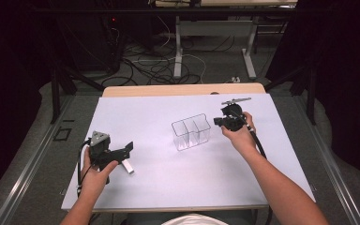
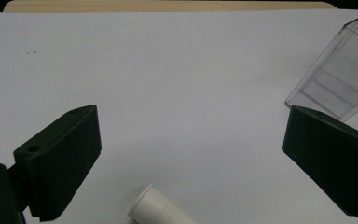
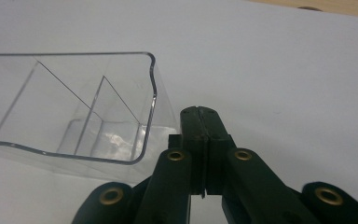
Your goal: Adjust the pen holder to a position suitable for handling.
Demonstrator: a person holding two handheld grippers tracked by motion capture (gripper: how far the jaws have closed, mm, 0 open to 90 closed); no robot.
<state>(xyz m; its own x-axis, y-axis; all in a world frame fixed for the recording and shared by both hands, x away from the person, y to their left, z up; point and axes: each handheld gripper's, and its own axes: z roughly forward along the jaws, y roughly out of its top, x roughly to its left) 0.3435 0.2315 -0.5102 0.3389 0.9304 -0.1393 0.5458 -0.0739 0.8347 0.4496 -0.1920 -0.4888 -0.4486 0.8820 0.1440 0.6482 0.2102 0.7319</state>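
Note:
A clear plastic organizer (image 1: 191, 131) with three compartments stands mid-table on the white sheet; it also appears in the right gripper view (image 3: 70, 107) and at the right edge of the left gripper view (image 2: 340, 74). My right gripper (image 1: 221, 122) sits just right of the organizer, jaws pressed together with nothing between them (image 3: 200, 116). My left gripper (image 1: 126, 150) is at the table's left, jaws wide apart (image 2: 191, 154). A small white tube (image 1: 128, 166) lies on the sheet below the left jaws, its open end visible (image 2: 156, 207).
The white sheet (image 1: 168, 183) covers most of the wooden table (image 1: 183, 89). A thin dark pen-like object (image 1: 236, 100) lies near the far edge behind my right hand. Cables and desk legs are on the floor beyond.

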